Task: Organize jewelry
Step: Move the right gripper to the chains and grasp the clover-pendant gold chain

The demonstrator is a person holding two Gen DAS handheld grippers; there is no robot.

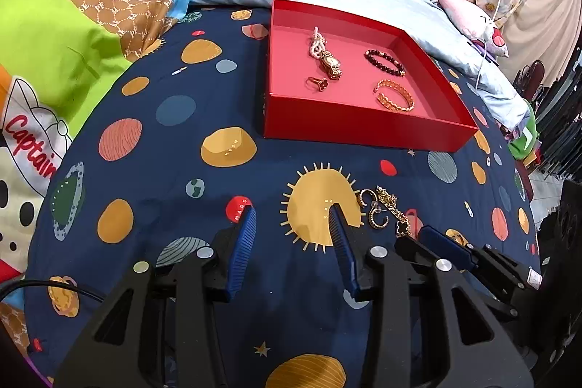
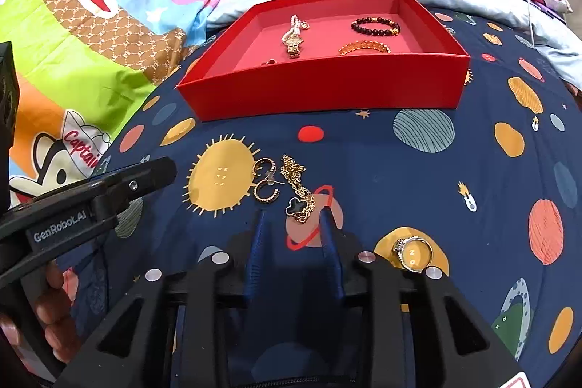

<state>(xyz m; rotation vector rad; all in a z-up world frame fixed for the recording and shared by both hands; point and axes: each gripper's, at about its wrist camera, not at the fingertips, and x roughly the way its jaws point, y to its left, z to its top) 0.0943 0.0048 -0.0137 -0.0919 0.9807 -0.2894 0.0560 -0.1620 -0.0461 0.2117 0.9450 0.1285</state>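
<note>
Across the upper right of the left wrist view sits a shallow red cardboard tray (image 1: 363,130), and it already holds a gold wristwatch with a pearl strand (image 1: 329,60), a dark beaded bracelet (image 1: 385,62), a gold chain-link bangle (image 1: 394,95) and a small gold ring with a red flower (image 1: 317,83), spaced apart, which I take as sorted pieces. Lower centre, the left gripper (image 1: 291,217) hangs released over the navy planet-print bedsheet (image 1: 163,133), its blue fingers apart with nothing between them; I judge it is waiting. To the right of its right finger lie two gold hoop earrings (image 1: 371,208) and a gold chain necklace with a black clover pendant (image 1: 394,211), with the right gripper's blue finger just beyond at the lower right. Centre of the right wrist view, the same necklace (image 2: 298,190) runs from upper left down to lower right, its long axis diagonal, the clover at the lower end lying between the tips of the right gripper (image 2: 293,217). Those fingers stand parted around the pendant, apparently not pressing it, so I judge a pick-up is being lined up. The hoops (image 2: 265,182) lie just left of the chain, and a silver stone-set ring (image 2: 413,251) rests at the lower right, near the gripper's body. The tray (image 2: 327,93) fills the upper centre, well apart from the loose pieces.
</note>
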